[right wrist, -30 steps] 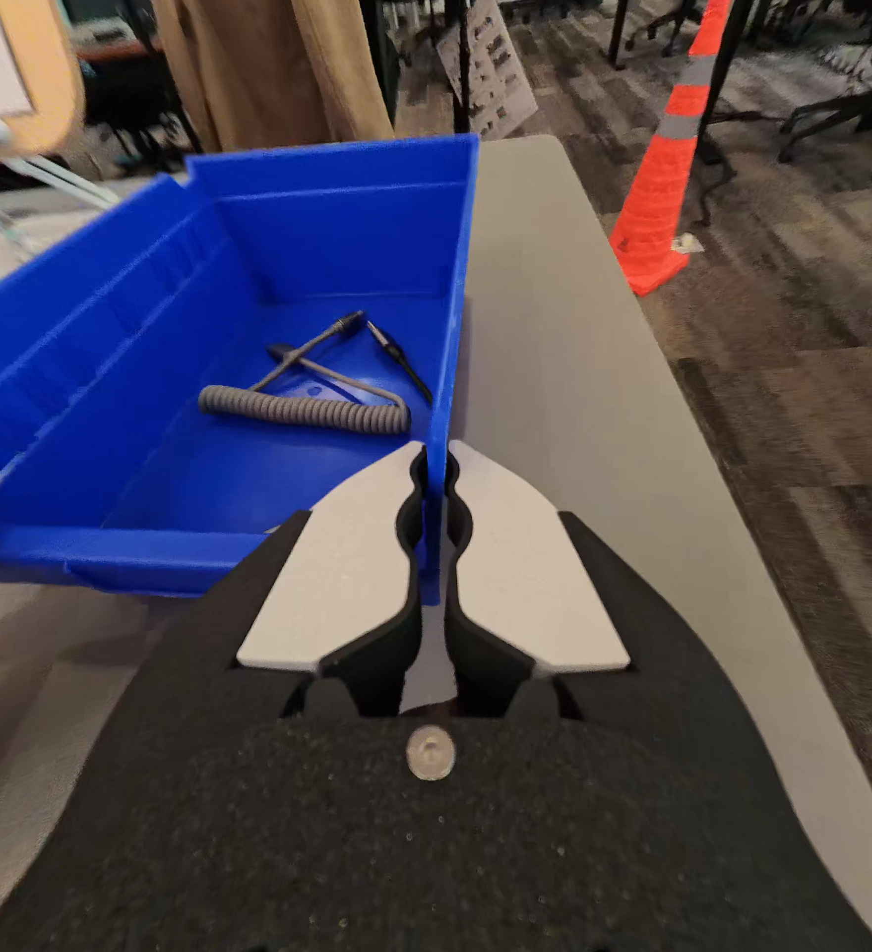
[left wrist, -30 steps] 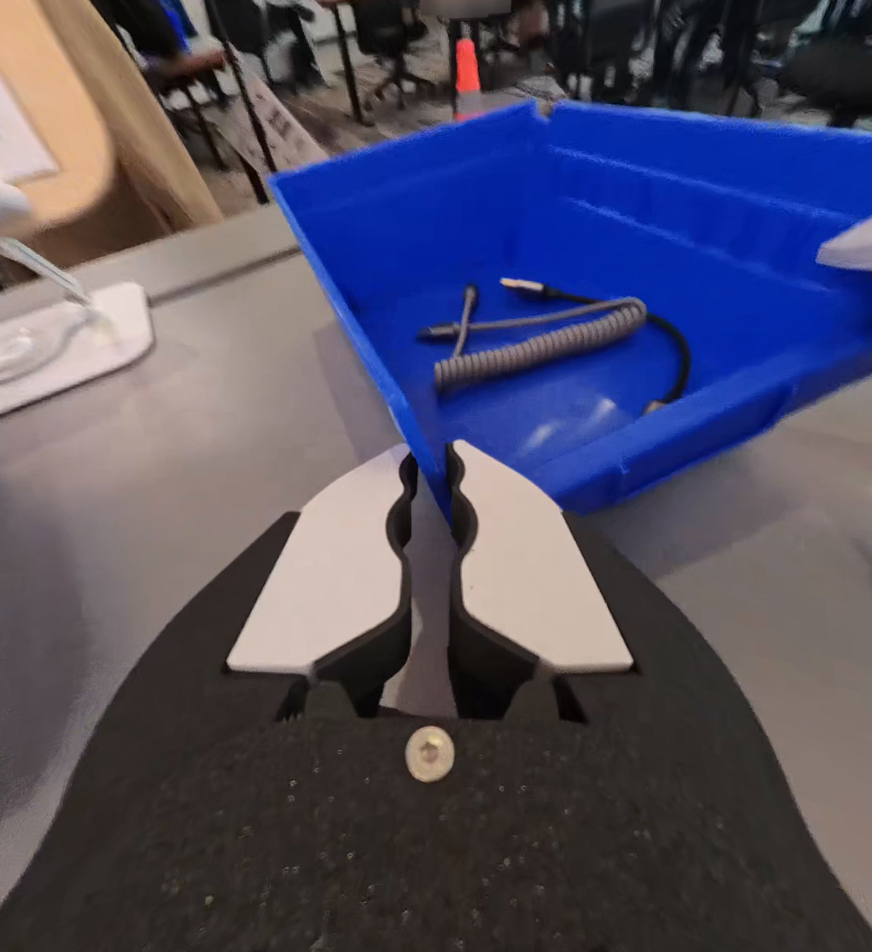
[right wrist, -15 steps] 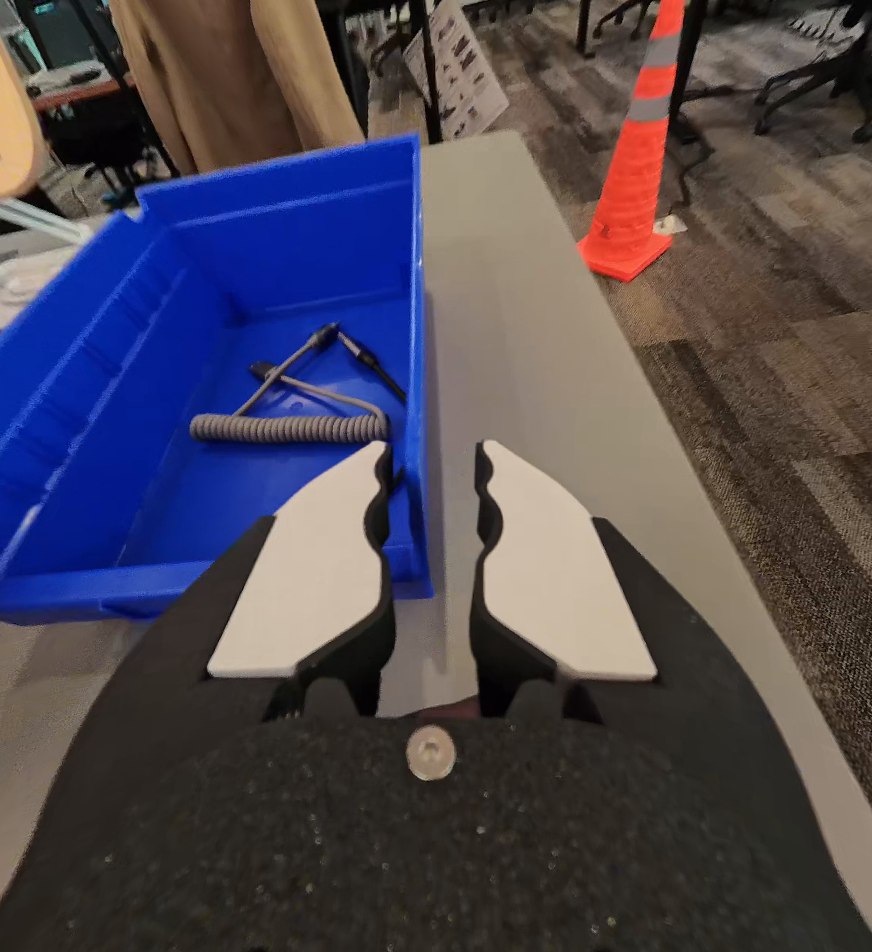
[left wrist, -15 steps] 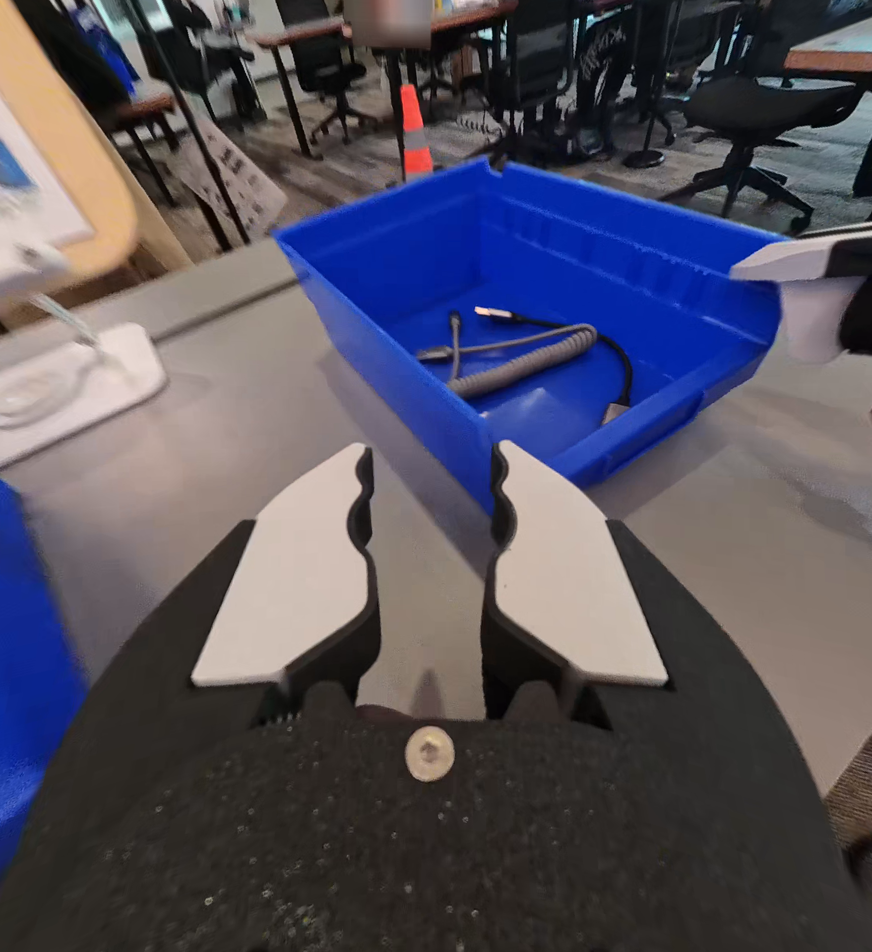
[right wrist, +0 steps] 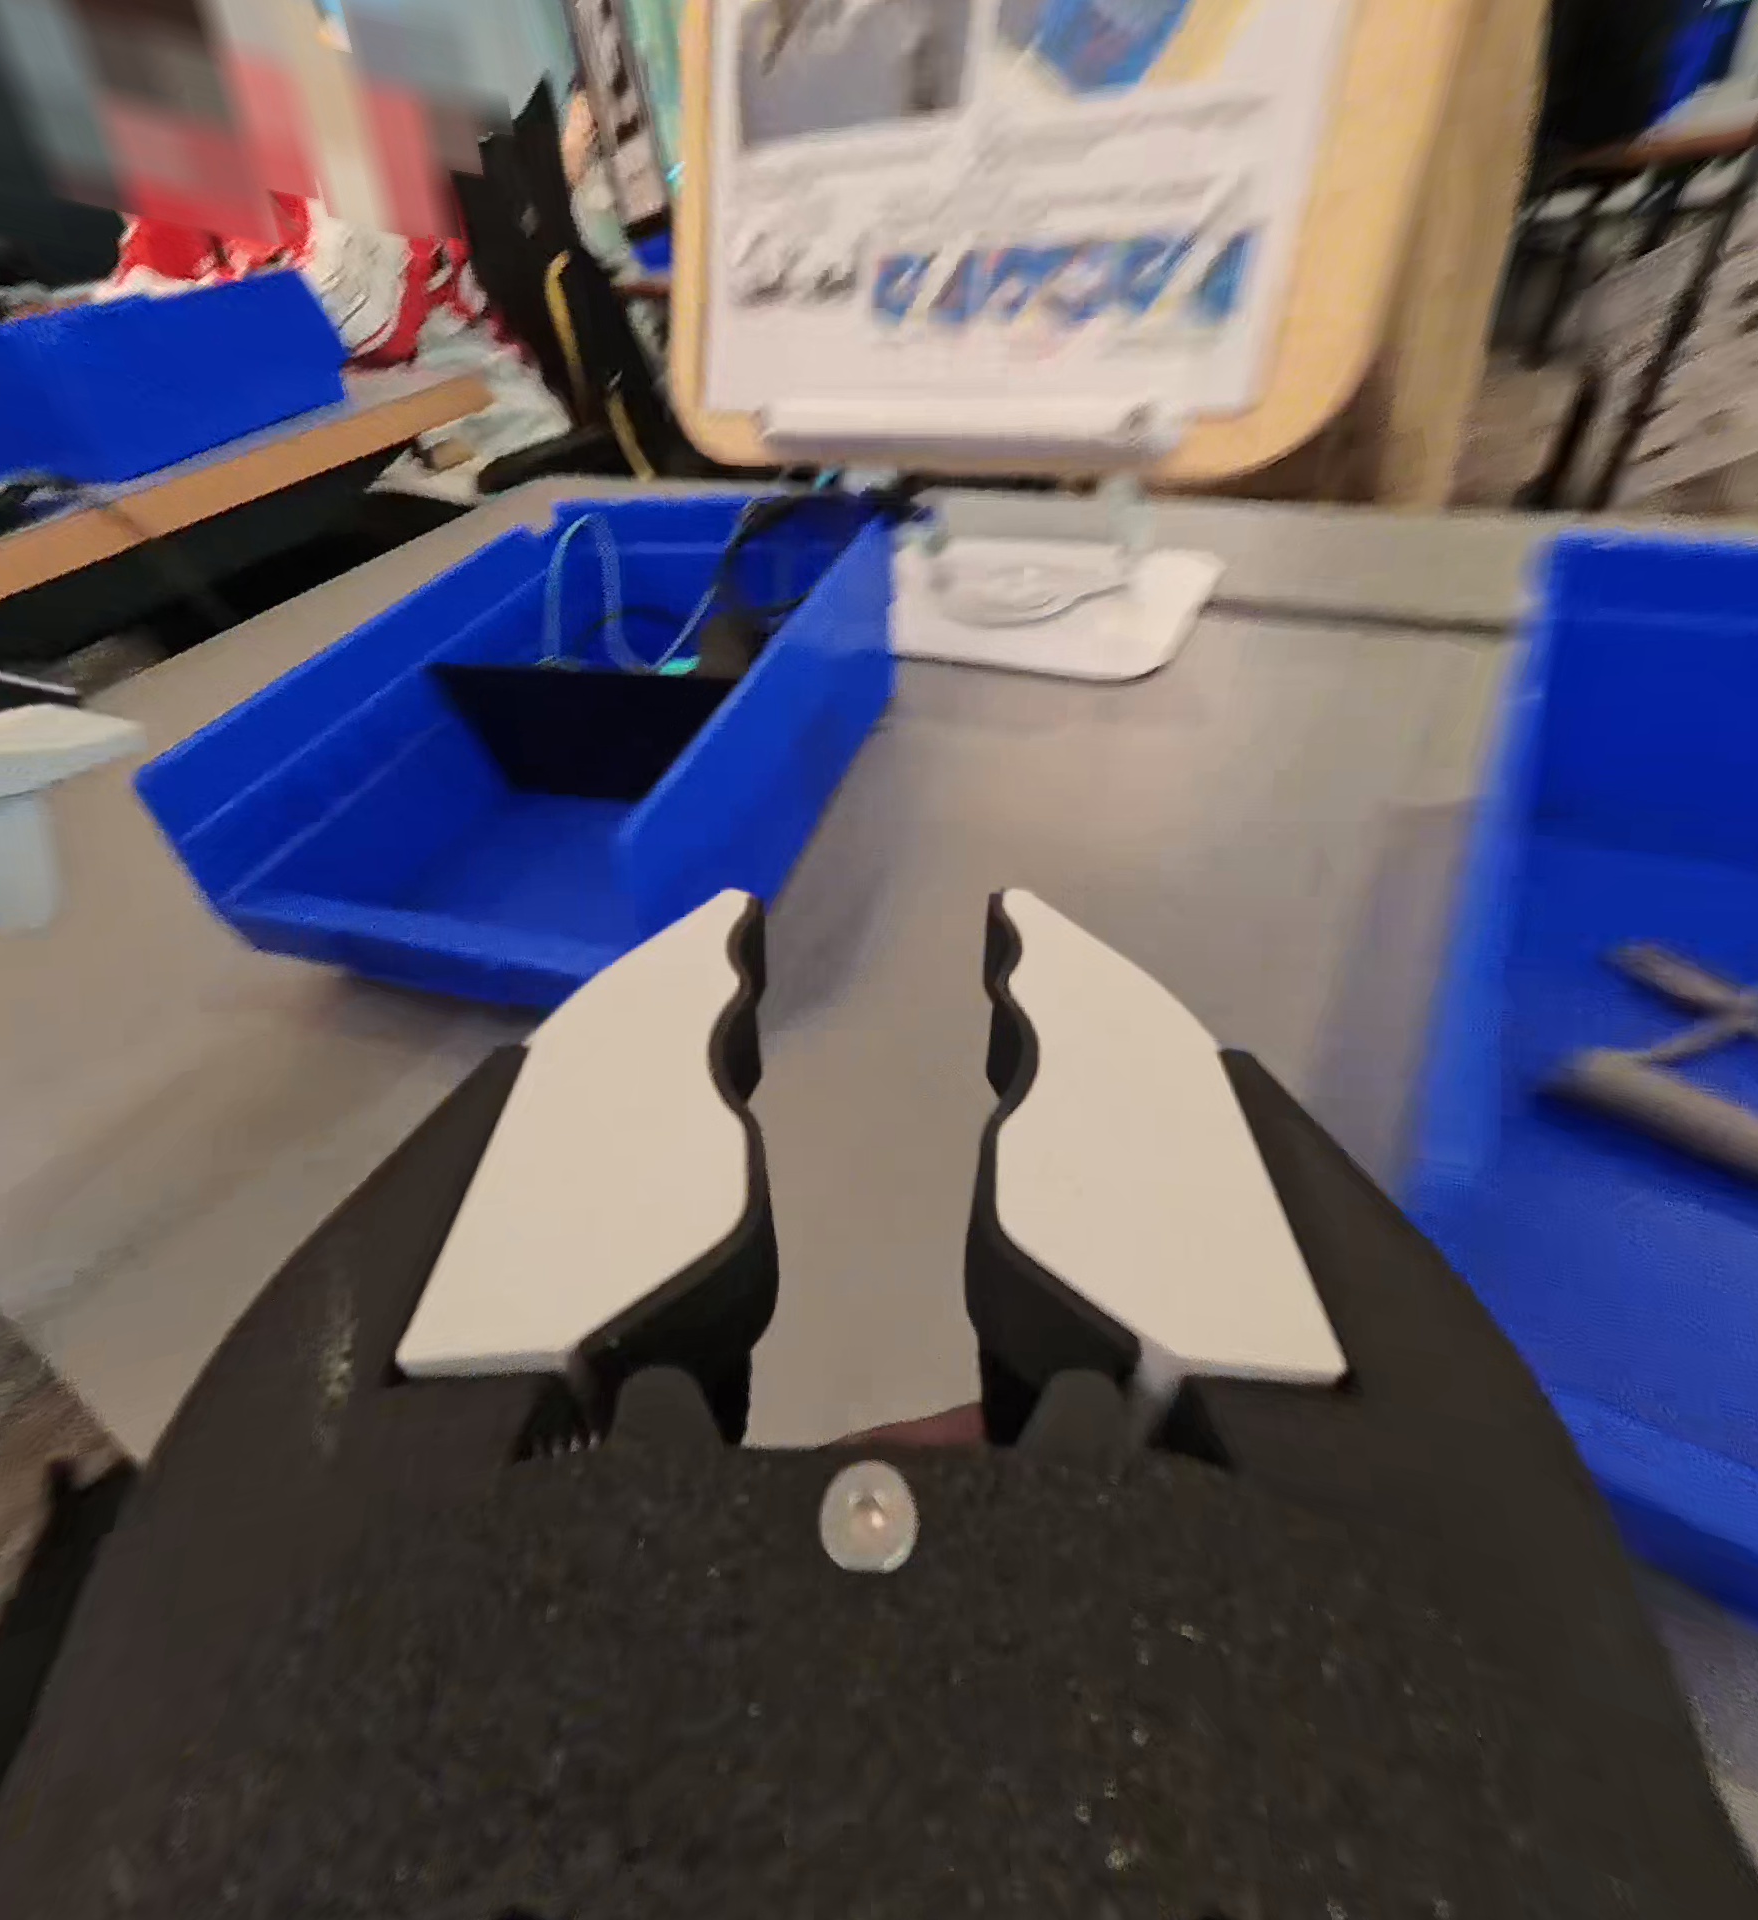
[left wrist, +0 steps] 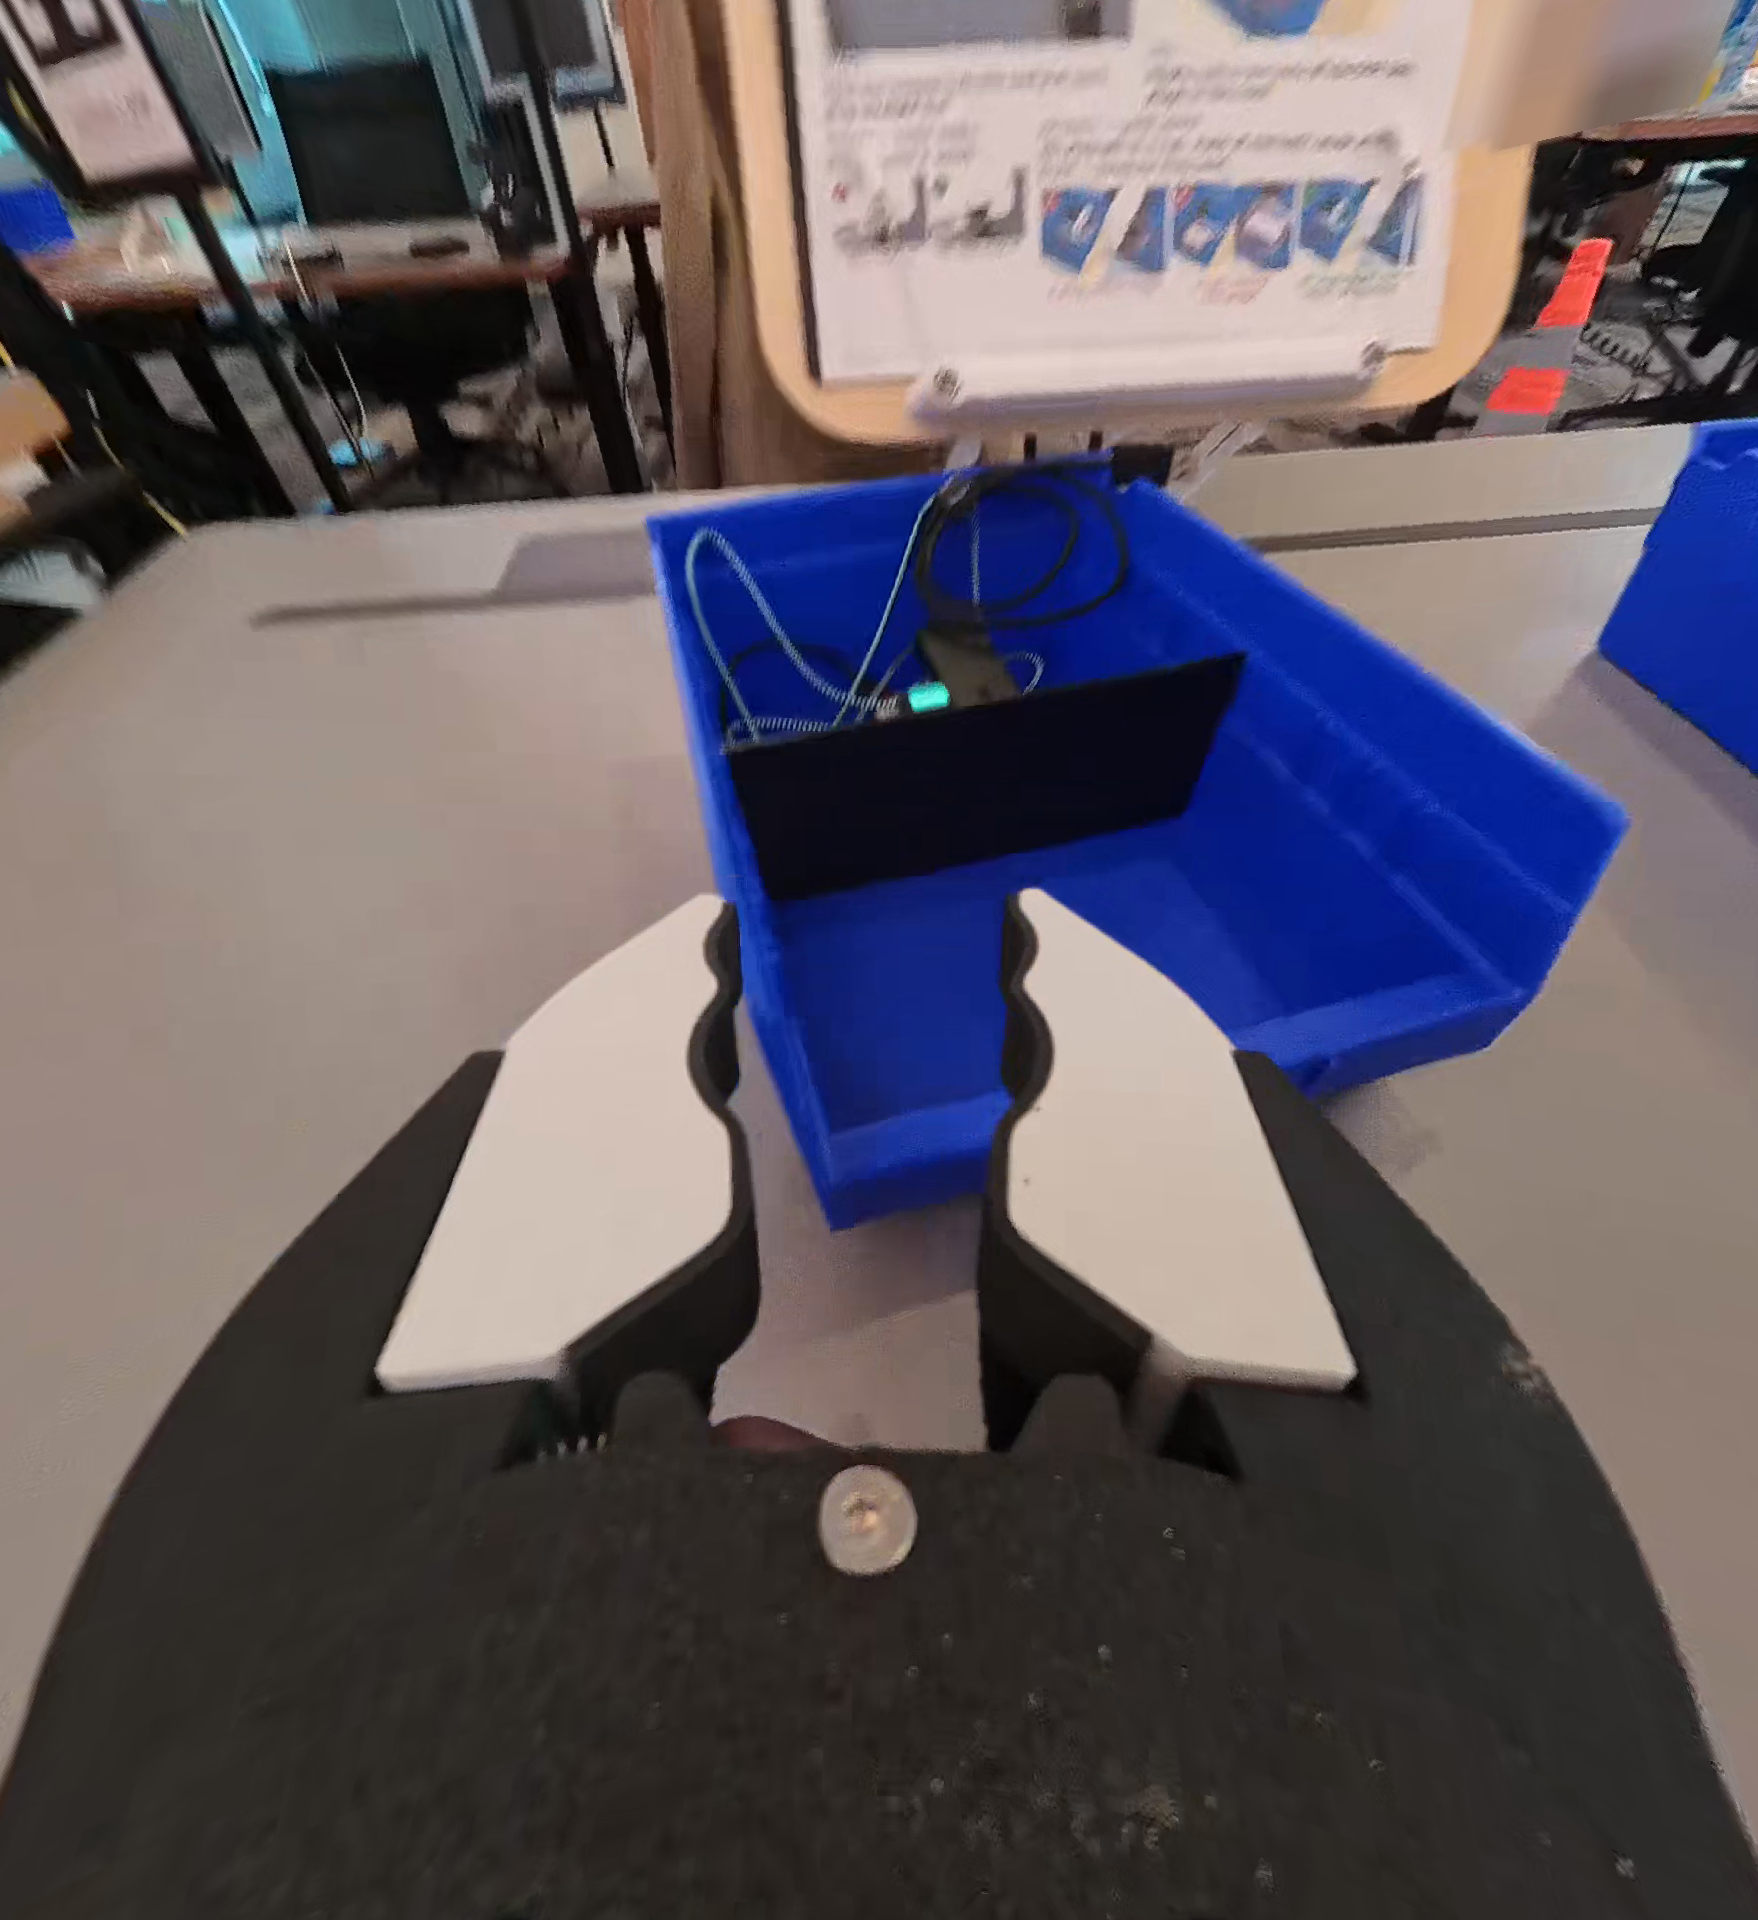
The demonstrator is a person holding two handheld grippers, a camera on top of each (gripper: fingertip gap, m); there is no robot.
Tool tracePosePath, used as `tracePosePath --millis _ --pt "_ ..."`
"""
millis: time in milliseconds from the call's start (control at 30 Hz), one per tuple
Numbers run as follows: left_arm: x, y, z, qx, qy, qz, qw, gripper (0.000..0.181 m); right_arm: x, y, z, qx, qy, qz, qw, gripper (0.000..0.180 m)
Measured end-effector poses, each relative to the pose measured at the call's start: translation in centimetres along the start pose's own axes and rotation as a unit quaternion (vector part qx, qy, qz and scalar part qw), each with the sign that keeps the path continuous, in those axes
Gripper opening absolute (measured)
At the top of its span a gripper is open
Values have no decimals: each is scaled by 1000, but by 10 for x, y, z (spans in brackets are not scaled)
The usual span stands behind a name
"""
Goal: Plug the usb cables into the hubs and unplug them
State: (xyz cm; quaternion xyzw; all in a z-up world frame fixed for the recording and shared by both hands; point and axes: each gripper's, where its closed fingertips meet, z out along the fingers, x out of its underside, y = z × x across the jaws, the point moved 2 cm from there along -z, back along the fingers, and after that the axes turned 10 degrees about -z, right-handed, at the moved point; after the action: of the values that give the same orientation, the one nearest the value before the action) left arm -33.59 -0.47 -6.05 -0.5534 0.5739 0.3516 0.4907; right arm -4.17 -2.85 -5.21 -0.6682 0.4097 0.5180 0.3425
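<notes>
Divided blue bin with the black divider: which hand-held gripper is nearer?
Left. The left hand-held gripper hangs open over the divided blue bin's near corner; the right hand-held gripper, also open, sits off to its side above the table.

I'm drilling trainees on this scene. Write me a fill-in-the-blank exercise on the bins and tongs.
1. Both tongs, left tongs and right tongs, are ____.
2. The divider across the divided bin is coloured ____.
3. The tangled cables lie on the divider's ____ side.
4. The coiled cable lies in the ____ bin.

Missing words: open; black; far; other
</notes>
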Motion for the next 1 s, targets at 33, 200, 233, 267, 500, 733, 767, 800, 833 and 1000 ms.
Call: tracePosePath --millis 33,200,233,267,500,733,767,800,833,1000 --pt "7 5 3 0 6 -6 1000 47 6 22 16 -18 13 10 1000 40" --pt "30 17 24 -13 31 -1 999 49 44 79 77 4 84 -9 996 46" --pt "34 16 27 -12 36 -3 999 49 48 82 84 16 86 -7 996 47" --pt "37 17 30 -18 39 2 999 50 48 86 91 23 82 0 996 48" --pt "45 25 53 -32 74 -22 997 31 41 78 126 79 83 7 993 10" --pt "31 51 41 -44 69 -28 996 2 32 92 127 114 54 33 991 3" --pt "27 59 36 -48 66 -31 996 2 29 101 127 110 46 35 992 3" --pt "23 69 31 -53 60 -35 996 2 25 112 128 107 39 32 993 3" --pt "18 79 27 -58 54 -33 996 2 20 122 131 106 32 29 993 4" --pt "-14 137 23 -63 38 -8 997 2 -8 171 161 93 16 18 995 4"
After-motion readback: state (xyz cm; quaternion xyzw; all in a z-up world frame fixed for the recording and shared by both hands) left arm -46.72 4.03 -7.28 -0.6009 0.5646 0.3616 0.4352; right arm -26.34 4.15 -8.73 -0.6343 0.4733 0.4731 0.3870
